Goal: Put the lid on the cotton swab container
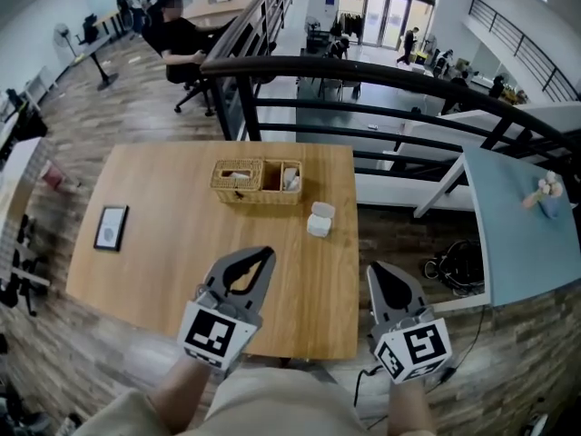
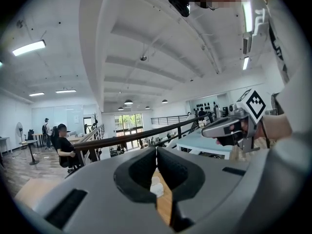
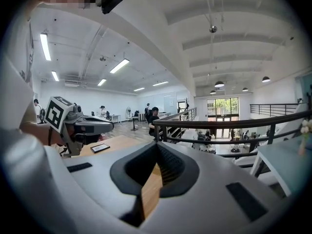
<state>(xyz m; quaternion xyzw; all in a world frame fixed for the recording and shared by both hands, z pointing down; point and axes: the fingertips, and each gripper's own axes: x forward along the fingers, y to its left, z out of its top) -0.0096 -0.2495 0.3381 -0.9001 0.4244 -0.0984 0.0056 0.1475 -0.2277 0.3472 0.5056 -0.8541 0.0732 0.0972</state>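
Near the table (image 1: pixel 163 243), both hand-held grippers (image 1: pixel 270 253) (image 1: pixel 373 268) are closed, empty; only the head view shows the basket (image 1: pixel 258 195).

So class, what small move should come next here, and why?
Probably open the right tool and reach forward toward the white container pieces beside the basket: it and the left tool are shut, empty, back by the table's near edge.

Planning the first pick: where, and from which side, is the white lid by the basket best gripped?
Probably from above, the right gripper pinching the lid across its left and right edges. It looks low and squarish, lying flat, and the container touches its near side, so that side is closed.
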